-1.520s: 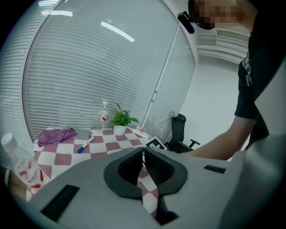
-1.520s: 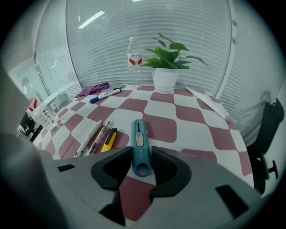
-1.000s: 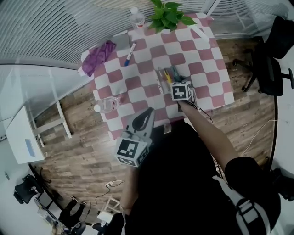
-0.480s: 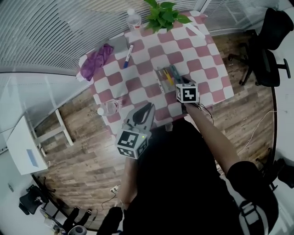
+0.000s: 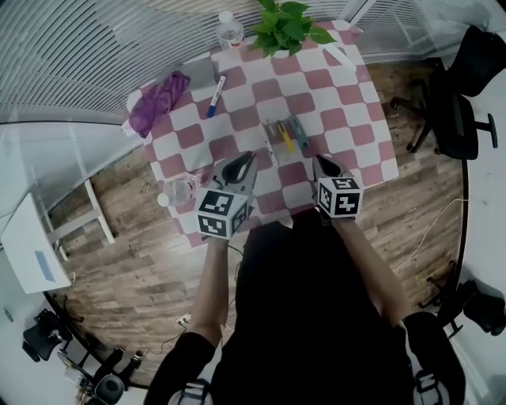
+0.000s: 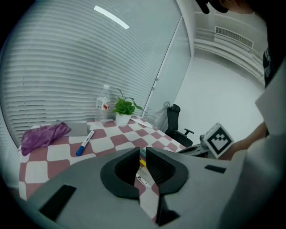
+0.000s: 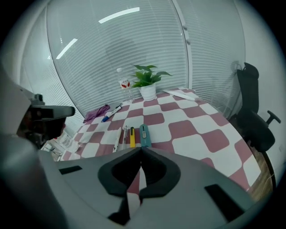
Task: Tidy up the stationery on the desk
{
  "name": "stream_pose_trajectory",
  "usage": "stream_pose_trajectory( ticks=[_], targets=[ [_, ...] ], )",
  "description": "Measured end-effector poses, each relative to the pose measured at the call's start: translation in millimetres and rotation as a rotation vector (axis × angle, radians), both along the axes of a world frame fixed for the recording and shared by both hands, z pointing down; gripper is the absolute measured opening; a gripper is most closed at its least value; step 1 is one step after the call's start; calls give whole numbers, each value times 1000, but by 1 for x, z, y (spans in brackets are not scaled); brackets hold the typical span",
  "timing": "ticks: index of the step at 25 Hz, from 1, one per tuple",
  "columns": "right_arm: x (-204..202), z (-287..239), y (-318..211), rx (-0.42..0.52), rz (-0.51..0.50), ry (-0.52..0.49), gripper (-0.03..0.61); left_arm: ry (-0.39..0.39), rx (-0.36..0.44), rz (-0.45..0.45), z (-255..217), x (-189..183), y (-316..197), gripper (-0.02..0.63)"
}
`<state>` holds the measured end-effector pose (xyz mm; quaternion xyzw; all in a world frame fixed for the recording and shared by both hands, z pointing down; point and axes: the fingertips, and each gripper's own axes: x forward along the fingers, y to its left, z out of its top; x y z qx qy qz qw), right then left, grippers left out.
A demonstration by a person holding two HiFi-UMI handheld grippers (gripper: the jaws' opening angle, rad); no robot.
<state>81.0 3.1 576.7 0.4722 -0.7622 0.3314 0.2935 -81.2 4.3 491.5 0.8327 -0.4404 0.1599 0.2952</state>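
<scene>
Three pens lie side by side mid-table on the red-and-white checked cloth (image 5: 332,87): a white pen (image 5: 270,144), a yellow pen (image 5: 285,136) and a teal pen (image 5: 299,130). In the right gripper view they are just beyond my jaws: yellow pen (image 7: 132,136), teal pen (image 7: 144,135). A blue-capped marker (image 5: 214,96) lies further back on the left. My right gripper (image 5: 324,164) is shut and empty, short of the pens on their right. My left gripper (image 5: 237,168) hangs over the near edge, its jaws a narrow gap apart and empty.
A purple cloth (image 5: 154,103) and a grey pad (image 5: 202,75) lie at the back left. A water bottle (image 5: 229,32) and a potted plant (image 5: 288,20) stand at the far edge. Another bottle (image 5: 180,190) stands at the near left corner. A black office chair (image 5: 466,103) is right of the table.
My right gripper has drawn back from the pens toward the near edge. My left gripper has come forward from below the table edge to over the cloth.
</scene>
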Motion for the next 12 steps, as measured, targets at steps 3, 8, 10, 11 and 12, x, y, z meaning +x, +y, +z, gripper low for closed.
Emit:
stream_pose_trajectory(
  ticks=[3, 8, 10, 11, 12],
  targets=[
    [-6, -9, 1, 6, -75, -47, 21, -39, -7, -16, 14, -10, -25, 35],
    [-8, -21, -7, 13, -149, -98, 20, -132, -15, -68, 43, -35, -75, 43],
    [-6, -21, -9, -8, -149, -119, 21, -158, -37, -89, 58, -46, -92, 120],
    [-3, -20, -10, -20, -148, -126, 20, -176, -46, -98, 65, -52, -100, 132],
    [-1, -18, -12, -30, -148, -129, 21, -204, -52, -107, 72, -58, -109, 134]
  ],
)
